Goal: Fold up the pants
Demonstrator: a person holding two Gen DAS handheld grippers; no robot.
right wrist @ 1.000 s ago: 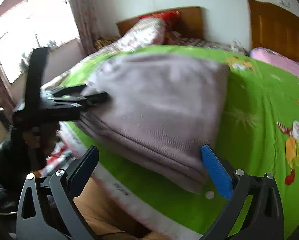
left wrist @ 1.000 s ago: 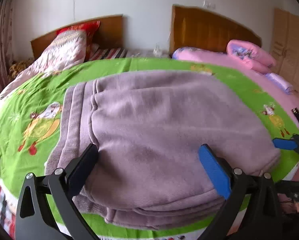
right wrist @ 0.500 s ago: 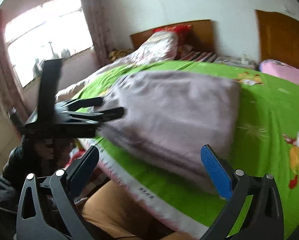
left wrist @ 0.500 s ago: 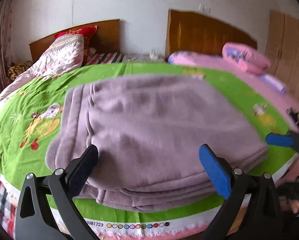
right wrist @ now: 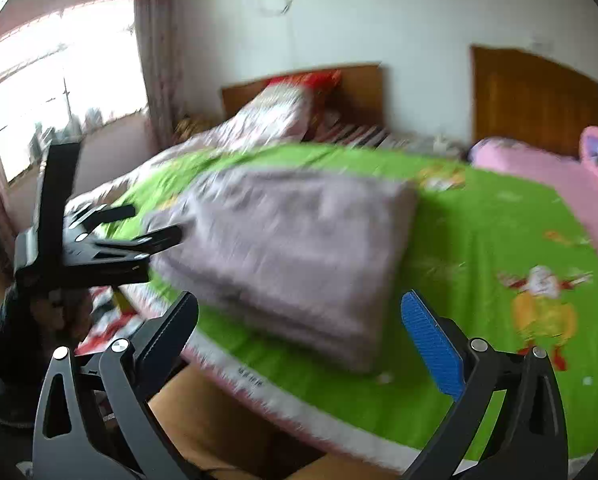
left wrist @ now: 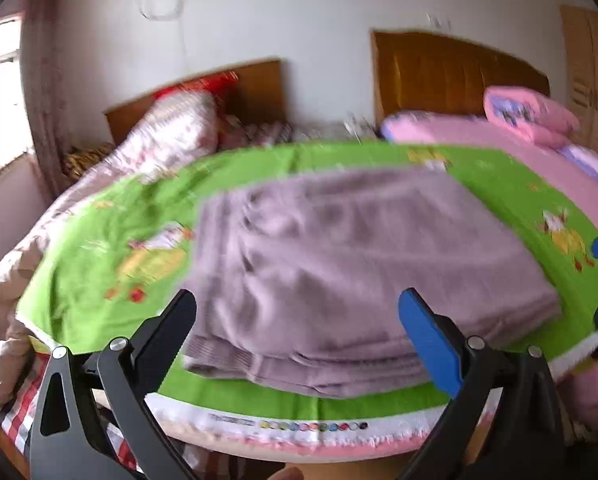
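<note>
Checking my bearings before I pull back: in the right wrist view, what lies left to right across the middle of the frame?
Black left gripper → folded mauve fleece pants → bare green cartoon-print bedsheet → pink quilt at the right edge.

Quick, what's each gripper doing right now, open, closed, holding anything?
Left gripper: open, holding nothing, clear of the folded pants.
Right gripper: open, holding nothing, back from the pants at the bed edge.
</note>
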